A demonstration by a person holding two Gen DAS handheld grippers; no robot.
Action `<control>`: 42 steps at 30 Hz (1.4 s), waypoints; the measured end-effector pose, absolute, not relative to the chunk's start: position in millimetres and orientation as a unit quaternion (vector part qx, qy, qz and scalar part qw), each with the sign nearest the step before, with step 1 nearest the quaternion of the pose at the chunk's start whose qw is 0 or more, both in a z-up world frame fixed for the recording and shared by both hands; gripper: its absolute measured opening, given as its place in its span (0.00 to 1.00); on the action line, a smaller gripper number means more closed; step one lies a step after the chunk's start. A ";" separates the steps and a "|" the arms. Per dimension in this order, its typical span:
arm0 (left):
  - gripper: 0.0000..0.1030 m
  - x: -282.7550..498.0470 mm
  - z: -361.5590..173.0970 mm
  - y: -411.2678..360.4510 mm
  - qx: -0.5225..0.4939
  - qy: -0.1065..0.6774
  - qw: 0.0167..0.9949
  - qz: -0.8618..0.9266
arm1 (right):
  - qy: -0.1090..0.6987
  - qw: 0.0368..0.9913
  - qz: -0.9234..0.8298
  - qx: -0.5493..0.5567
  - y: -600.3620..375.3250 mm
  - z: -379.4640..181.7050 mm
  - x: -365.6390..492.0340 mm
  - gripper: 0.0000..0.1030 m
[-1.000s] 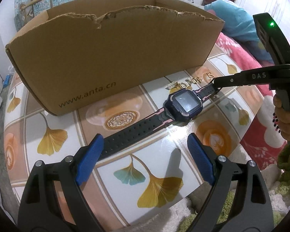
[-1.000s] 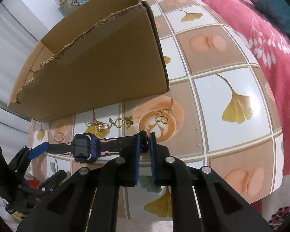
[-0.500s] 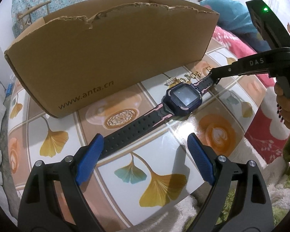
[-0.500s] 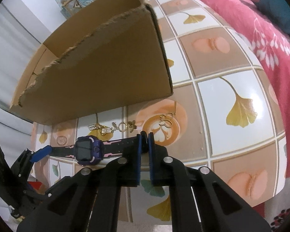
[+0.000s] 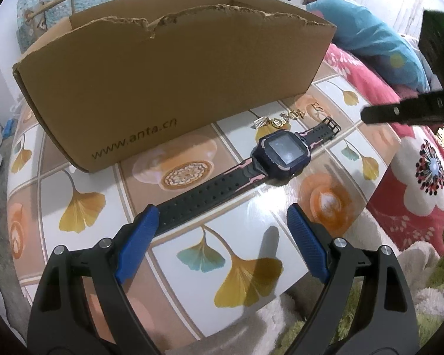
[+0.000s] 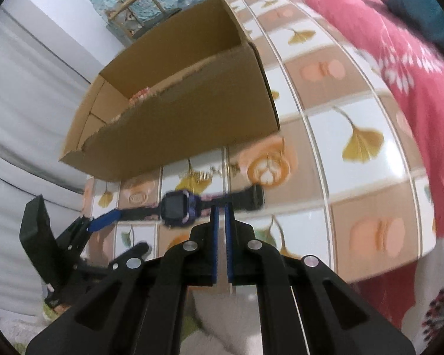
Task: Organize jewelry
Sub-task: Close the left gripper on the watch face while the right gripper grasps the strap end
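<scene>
A dark blue smartwatch with a black and pink strap lies flat on the tiled table, also in the right wrist view. My left gripper is open, its left finger by the strap's near end. My right gripper is nearly shut and empty, held off the strap's far end; it also shows in the left wrist view. Small gold jewelry pieces lie between the watch and a cardboard box.
The open cardboard box stands behind the watch with something pale inside. A pink floral blanket and blue pillow lie to the right. The table edge is near, with shaggy rug below.
My right gripper has let go of the watch strap and pulled back to the right. The watch now lies flat on the table. My left gripper has stayed open.
</scene>
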State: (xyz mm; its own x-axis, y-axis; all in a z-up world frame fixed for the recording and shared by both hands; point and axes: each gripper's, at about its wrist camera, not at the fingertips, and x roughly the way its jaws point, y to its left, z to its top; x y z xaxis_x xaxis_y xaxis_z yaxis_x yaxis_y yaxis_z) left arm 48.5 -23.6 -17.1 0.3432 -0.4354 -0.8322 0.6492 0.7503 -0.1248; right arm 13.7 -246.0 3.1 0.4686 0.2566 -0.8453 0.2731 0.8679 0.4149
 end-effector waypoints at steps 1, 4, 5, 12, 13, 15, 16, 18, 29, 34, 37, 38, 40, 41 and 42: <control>0.82 48.2 -17.0 -23.1 0.117 0.466 0.811 -0.334 | 0.519 0.815 -0.006 0.259 -247.3 0.0 11.2 0.04; 0.82 46.9 -16.8 -22.6 0.119 0.468 0.810 -0.332 | 0.523 0.812 -0.016 0.258 -250.7 -7.3 4.8 0.04; 0.82 47.1 -16.4 -22.7 0.118 0.470 0.810 -0.331 | 0.522 0.814 -0.022 0.253 -252.2 -7.8 5.3 0.04; 0.82 47.3 -7.1 -28.7 0.107 0.465 0.811 -0.338 | 0.503 0.830 -0.027 0.239 -259.8 -5.5 17.9 0.27; 0.82 47.2 -5.6 -31.1 0.108 0.462 0.812 -0.340 | 0.503 0.831 -0.028 0.235 -260.9 -6.7 21.0 0.28; 0.82 46.5 -2.2 -38.8 0.112 0.455 0.813 -0.346 | 0.502 0.832 -0.028 0.233 -261.7 -10.0 27.3 0.28; 0.82 46.0 -0.8 -42.3 0.115 0.451 0.814 -0.349 | 0.503 0.832 -0.027 0.233 -263.0 -12.2 30.3 0.28; 0.82 45.4 1.0 -49.7 0.123 0.442 0.815 -0.353 | 0.503 0.832 -0.025 0.234 -264.9 -15.0 34.1 0.28; 0.82 55.1 -0.9 -80.4 0.148 0.422 0.805 -0.391 | 0.516 0.824 -0.014 0.234 -265.0 -32.3 45.2 0.28; 0.78 59.8 -6.7 -87.1 0.151 0.427 0.795 -0.404 | 0.520 0.822 -0.008 0.233 -263.2 -36.9 47.6 0.28; 0.72 60.8 -10.4 -90.9 0.155 0.432 0.788 -0.411 | 0.524 0.819 -0.003 0.232 -259.7 -39.7 50.8 0.28; 0.68 60.5 -11.2 -91.5 0.158 0.433 0.786 -0.412 | 0.525 0.819 -0.002 0.231 -258.9 -40.1 52.1 0.28; 0.64 59.6 -13.4 -94.3 0.164 0.436 0.780 -0.418 | 0.525 0.820 0.001 0.227 -257.7 -39.8 54.2 0.28; 0.62 59.5 -13.9 -94.2 0.165 0.437 0.778 -0.420 | 0.526 0.820 0.002 0.226 -256.6 -39.6 54.9 0.28; 0.61 59.7 -15.0 -95.3 0.165 0.439 0.775 -0.423 | 0.526 0.820 0.003 0.226 -256.9 -39.6 54.6 0.28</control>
